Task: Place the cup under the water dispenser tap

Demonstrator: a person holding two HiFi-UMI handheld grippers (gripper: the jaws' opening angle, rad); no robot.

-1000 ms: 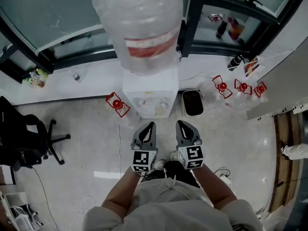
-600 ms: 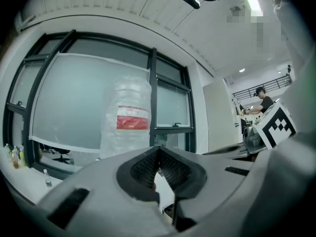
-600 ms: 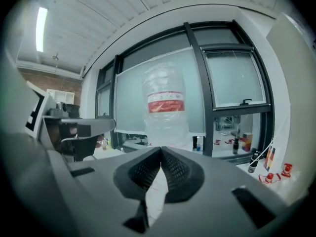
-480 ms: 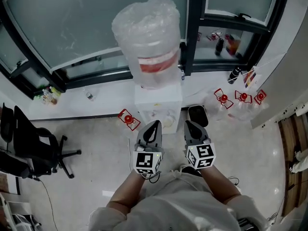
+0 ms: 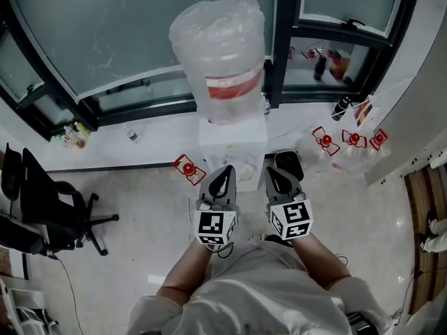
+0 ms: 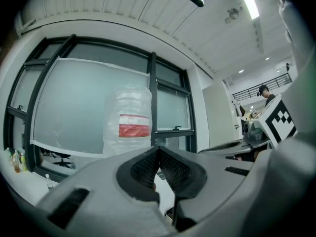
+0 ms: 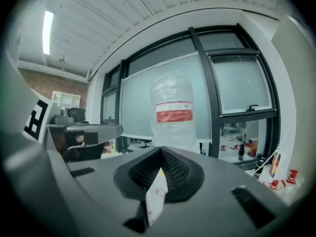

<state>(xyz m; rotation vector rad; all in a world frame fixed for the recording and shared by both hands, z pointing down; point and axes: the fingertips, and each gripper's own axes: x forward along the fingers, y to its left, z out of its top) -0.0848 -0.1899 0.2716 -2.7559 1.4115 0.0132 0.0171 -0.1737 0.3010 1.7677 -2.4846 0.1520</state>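
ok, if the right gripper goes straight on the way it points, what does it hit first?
Most likely the water bottle on the dispenser: it sits dead ahead of the right gripper, just above the shut jaws. Nothing nearer shows in that line; depth is unclear.

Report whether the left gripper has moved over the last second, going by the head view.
Yes. The left gripper has closed in on the water dispenser: its tip was short of the cabinet's foot and now overlaps it in the picture.
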